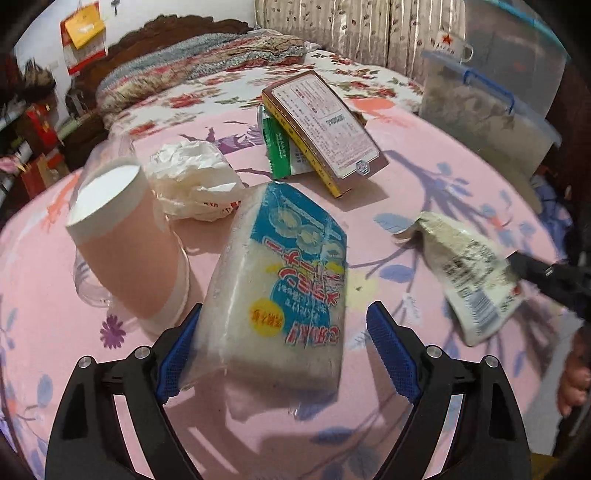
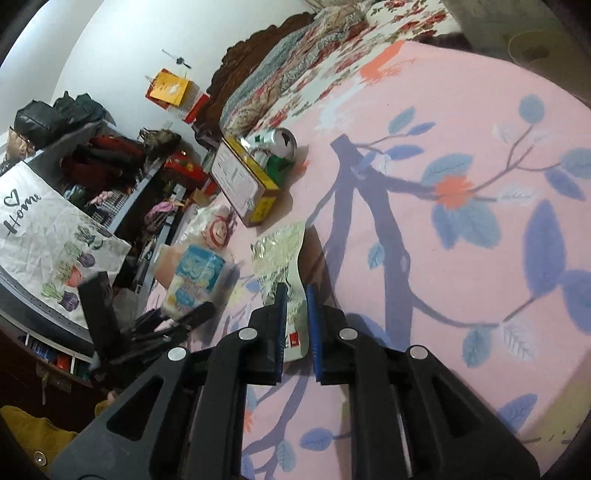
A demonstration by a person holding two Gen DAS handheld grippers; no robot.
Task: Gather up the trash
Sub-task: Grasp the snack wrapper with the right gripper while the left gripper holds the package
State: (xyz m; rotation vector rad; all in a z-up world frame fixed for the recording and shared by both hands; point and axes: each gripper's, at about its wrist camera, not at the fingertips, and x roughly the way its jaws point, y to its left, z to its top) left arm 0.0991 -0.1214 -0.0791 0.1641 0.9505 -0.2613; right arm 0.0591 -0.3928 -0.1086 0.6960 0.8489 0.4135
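Bed with pink leaf-and-flower print sheet (image 1: 424,192), on it pink-and-white paper cup lying on its side (image 1: 129,247), crumpled white plastic bag (image 1: 192,181), brown-and-yellow cardboard box (image 1: 325,129) leaning on green-and-white can (image 2: 275,147), blue-and-white plastic-wrapped pack (image 1: 284,280).

A pink sheet (image 1: 424,206) printed with blue leafy branches is covering the bed, and behind it a crocheted striped blanket (image 1: 192,55) is lying bunched before the dark carved headboard (image 1: 177,26). A white mug (image 1: 452,44) with a red star is sitting atop a clear lidded storage bin (image 1: 491,114). Yellow and red paper bags (image 1: 83,33) are hanging on the wall, and a white "Home" tote (image 2: 48,236) is leaning by cluttered shelves (image 2: 122,166).
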